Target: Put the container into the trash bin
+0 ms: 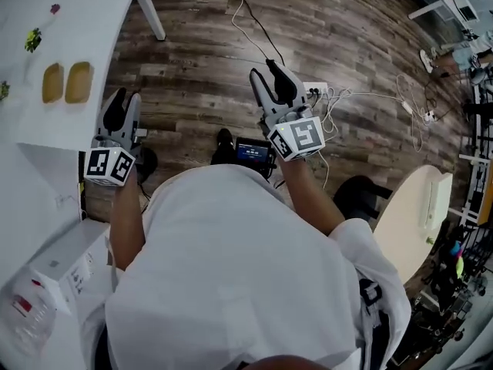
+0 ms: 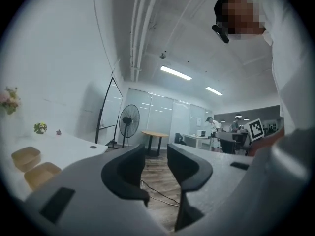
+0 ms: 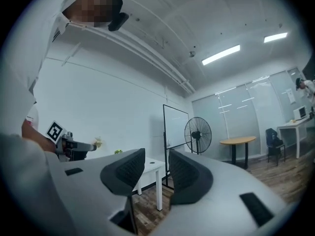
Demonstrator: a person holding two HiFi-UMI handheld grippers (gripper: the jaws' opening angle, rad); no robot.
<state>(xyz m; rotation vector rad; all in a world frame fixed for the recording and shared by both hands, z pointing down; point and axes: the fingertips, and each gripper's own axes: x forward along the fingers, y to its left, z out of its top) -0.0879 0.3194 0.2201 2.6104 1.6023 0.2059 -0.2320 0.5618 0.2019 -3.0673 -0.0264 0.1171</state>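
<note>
Two tan containers (image 1: 65, 82) lie side by side on the white table (image 1: 85, 21) at the upper left; in the left gripper view the same containers (image 2: 32, 165) sit low on the left. My left gripper (image 1: 123, 108) hovers by the table's edge just right of them, jaws apart and empty (image 2: 156, 154). My right gripper (image 1: 271, 79) is held over the wood floor in the middle, also open with nothing between its fingers (image 3: 156, 163). Both grippers point level. No trash bin shows in any view.
Cables and a power strip (image 1: 316, 89) trail across the floor ahead. A round wooden table (image 1: 408, 214) and a black chair (image 1: 358, 195) stand at the right. A standing fan (image 2: 129, 119) and a whiteboard (image 3: 176, 127) are farther off. A white box (image 1: 65, 264) sits lower left.
</note>
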